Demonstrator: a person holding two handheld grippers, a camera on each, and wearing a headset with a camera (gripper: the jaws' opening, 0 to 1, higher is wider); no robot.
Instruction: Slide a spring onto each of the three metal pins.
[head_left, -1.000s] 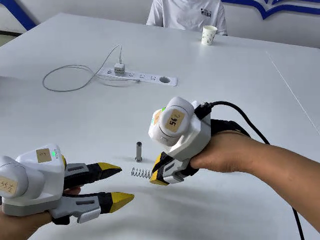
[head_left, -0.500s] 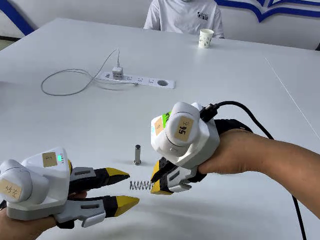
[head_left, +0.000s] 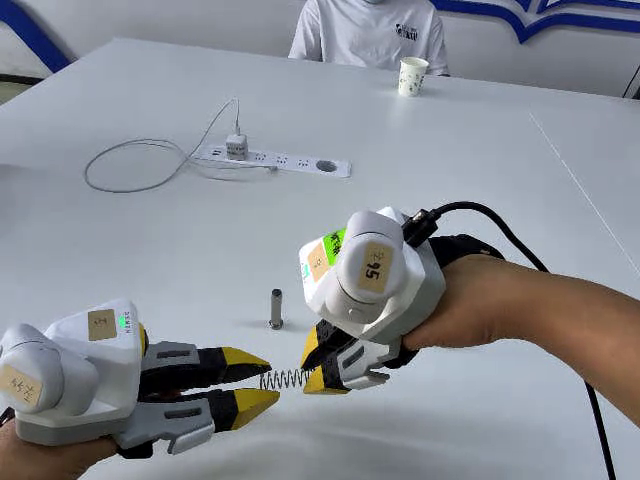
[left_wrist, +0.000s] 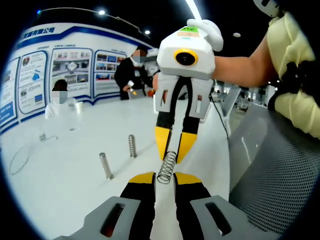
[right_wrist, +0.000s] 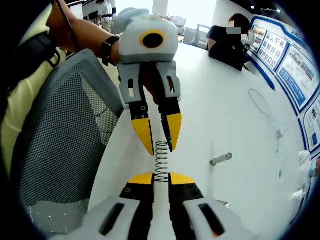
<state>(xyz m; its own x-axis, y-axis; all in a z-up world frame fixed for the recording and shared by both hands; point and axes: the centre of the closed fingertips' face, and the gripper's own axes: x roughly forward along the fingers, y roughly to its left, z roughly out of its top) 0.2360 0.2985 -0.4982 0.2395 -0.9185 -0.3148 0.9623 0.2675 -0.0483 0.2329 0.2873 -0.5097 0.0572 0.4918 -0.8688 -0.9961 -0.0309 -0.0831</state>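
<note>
A small steel spring (head_left: 284, 379) hangs level above the white table (head_left: 480, 200). My right gripper (head_left: 322, 377) is shut on its right end, the spring (right_wrist: 161, 161) running out from between that gripper's yellow tips. My left gripper (head_left: 256, 381) is open at the lower left, its jaws on either side of the spring's free end (left_wrist: 166, 167). A bare upright metal pin (head_left: 275, 308) stands just behind the spring. In the left gripper view, a bare pin (left_wrist: 105, 166) stands next to a second pin wearing a spring (left_wrist: 132, 145).
A white power strip (head_left: 290, 158) with a charger (head_left: 237, 143) and a looped cable (head_left: 125, 170) lies further back. A paper cup (head_left: 411, 76) stands near a seated person (head_left: 368, 30) at the far edge. A grey mesh chair (left_wrist: 272, 165) is beside the table.
My left gripper has moved right until its jaws straddle the spring's free end, and they have narrowed a little. The right gripper kept its hold on the spring and dropped slightly nearer.
</note>
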